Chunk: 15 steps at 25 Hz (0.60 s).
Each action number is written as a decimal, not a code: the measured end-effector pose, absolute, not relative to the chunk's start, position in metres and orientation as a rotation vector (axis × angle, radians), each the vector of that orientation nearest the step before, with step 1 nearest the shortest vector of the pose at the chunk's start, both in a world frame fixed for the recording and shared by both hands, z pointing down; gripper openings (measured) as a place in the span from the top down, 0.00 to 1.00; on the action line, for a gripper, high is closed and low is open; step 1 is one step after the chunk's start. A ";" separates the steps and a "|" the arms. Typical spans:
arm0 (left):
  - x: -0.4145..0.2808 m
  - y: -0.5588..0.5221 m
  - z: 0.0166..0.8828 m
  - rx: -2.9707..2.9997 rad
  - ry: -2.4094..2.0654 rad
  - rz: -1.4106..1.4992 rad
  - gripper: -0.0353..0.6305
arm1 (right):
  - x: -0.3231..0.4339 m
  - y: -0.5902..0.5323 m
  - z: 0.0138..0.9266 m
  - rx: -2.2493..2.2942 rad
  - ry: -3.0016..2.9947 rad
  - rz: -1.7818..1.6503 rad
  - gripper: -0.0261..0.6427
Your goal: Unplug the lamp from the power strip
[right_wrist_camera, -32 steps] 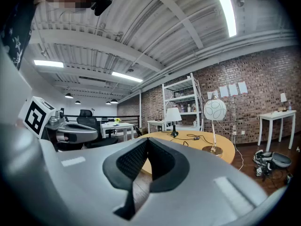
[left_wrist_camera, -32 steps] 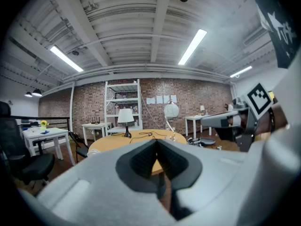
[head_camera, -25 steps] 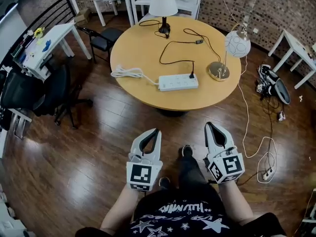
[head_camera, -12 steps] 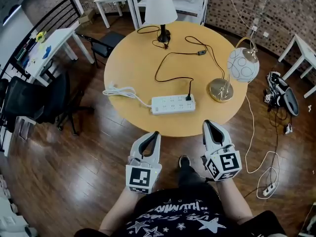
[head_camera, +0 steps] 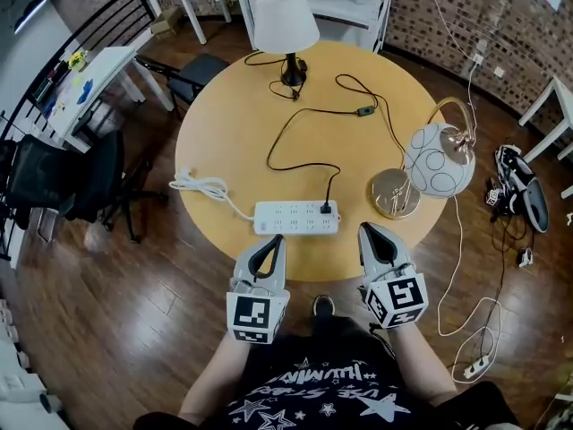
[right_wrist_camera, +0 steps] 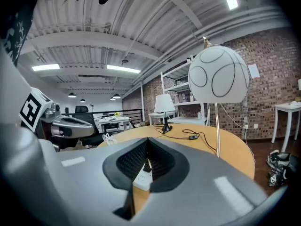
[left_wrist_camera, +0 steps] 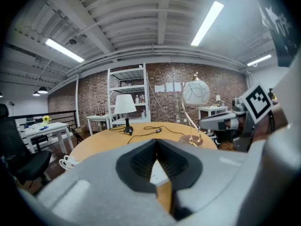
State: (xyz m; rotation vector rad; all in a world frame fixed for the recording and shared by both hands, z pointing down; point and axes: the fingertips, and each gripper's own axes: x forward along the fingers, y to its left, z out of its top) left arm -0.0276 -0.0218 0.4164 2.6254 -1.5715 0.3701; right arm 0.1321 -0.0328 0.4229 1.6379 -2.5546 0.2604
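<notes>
A white power strip (head_camera: 296,218) lies near the front edge of the round wooden table (head_camera: 233,124). A black plug (head_camera: 327,209) sits in its right end. Its black cord (head_camera: 295,137) runs back to a lamp with a white shade (head_camera: 286,21) at the table's far side. My left gripper (head_camera: 277,240) and right gripper (head_camera: 367,229) hover at the table's front edge, just short of the strip, both shut and empty. In the right gripper view the strip (right_wrist_camera: 141,182) and plug (right_wrist_camera: 146,167) show through the hollow behind the shut jaws.
A brass-based globe lamp (head_camera: 437,170) stands at the table's right, close to my right gripper; its cord drops to a floor strip (head_camera: 472,365). A coiled white cable (head_camera: 201,186) lies left of the power strip. A black office chair (head_camera: 54,173) and white desks (head_camera: 85,74) stand to the left.
The person has stepped toward the table, so the strip now lies just ahead of both grippers. Both grippers have stayed shut and side by side.
</notes>
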 end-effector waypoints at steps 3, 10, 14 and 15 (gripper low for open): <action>-0.021 -0.034 0.415 2.610 -1.607 0.395 0.94 | 0.130 -0.045 0.434 1.568 -2.575 0.281 0.95; -0.015 -0.053 0.439 2.555 -1.571 0.453 0.94 | 0.121 -0.057 0.444 1.517 -2.632 0.303 0.95; -0.014 -0.066 0.470 2.545 -1.510 0.552 0.94 | 0.113 -0.061 0.461 1.484 -2.582 0.340 0.95; -0.014 -0.069 0.479 2.539 -1.491 0.578 0.94 | 0.112 -0.063 0.466 1.478 -2.561 0.347 0.95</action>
